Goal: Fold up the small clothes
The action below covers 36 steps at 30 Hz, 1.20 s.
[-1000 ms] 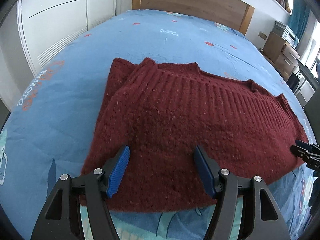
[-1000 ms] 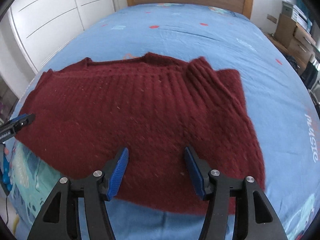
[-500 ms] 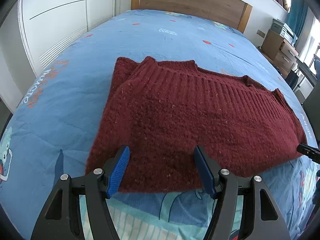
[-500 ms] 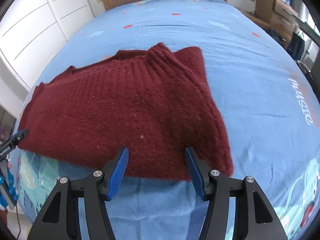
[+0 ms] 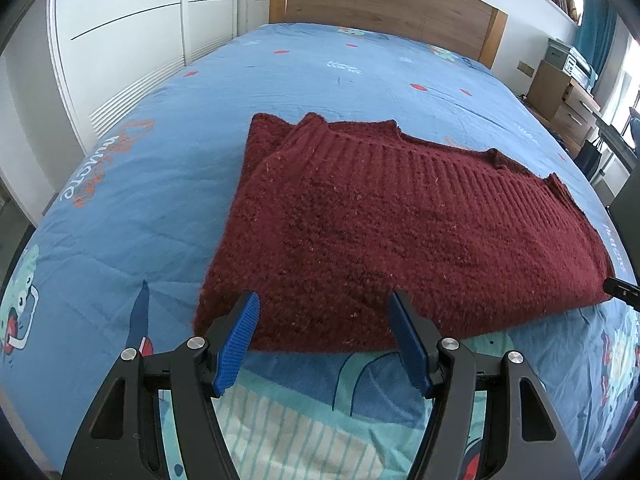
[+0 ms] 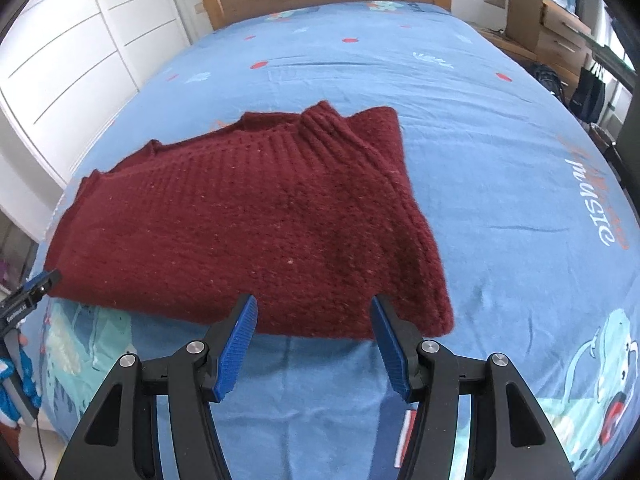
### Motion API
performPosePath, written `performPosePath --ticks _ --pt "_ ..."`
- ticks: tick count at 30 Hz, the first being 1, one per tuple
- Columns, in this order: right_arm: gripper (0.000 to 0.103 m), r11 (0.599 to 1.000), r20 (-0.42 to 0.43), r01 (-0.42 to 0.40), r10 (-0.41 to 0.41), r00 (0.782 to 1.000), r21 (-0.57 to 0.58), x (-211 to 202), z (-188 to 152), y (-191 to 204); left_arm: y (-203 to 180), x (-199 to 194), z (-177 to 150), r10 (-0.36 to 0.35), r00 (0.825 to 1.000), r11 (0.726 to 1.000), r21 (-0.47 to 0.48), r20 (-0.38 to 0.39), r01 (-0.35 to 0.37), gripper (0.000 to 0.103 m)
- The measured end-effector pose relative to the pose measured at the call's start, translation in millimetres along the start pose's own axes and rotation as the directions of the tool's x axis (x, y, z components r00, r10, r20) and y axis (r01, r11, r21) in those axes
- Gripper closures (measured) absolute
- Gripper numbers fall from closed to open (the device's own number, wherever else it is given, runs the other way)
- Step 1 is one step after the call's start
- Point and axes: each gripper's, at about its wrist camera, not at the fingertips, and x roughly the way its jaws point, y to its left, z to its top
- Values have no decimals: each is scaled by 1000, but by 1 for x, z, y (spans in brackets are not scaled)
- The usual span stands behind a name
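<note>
A dark red knit sweater (image 5: 400, 216) lies folded flat on the blue bed, ribbed collar edge toward the headboard; it also shows in the right wrist view (image 6: 248, 216). My left gripper (image 5: 326, 320) is open and empty, its blue pads just above the sweater's near edge toward its left end. My right gripper (image 6: 314, 320) is open and empty at the near edge toward the sweater's right end. The tip of the right gripper shows at the right edge of the left wrist view (image 5: 622, 292), and the left gripper's tip at the left edge of the right wrist view (image 6: 28, 292).
The bed has a blue printed cover (image 5: 312, 64) and a wooden headboard (image 5: 384, 0). White wardrobe doors (image 5: 132, 40) stand to the left. A wooden drawer unit (image 5: 568, 92) and dark bags (image 6: 588, 88) stand to the right of the bed.
Both grippers have drawn back from over the sweater toward its near edge, still open. The sweater lies as before, now farther from both cameras.
</note>
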Motion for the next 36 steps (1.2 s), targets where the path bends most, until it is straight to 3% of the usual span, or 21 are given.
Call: performPosePath --ticks 9,16,22,27,32,36 --pt "43 1000 -42 12 -11 999 15 22 -2 -2 3 -2 -7 -20 1000 1000 -24 -19 19 42" --pt "43 999 -43 30 -28 999 30 15 -9 -13 15 -10 -25 -156 986 973 -181 -55 144 42" --pt "42 999 -32 28 -27 999 36 3 -16 -17 34 -4 -37 -296 953 892 -374 -61 253 42" --pt "42 998 -23 21 -20 1000 55 -6 -24 -22 45 9 -29 -355 934 842 -448 -38 302 39" --pt "42 997 -22 7 -5 1000 83 -12 -33 -27 65 31 -18 -407 913 742 -570 36 353 39" --pt "42 996 -20 6 -4 1000 91 -18 -39 -32 85 46 -8 -427 894 645 -648 133 405 39"
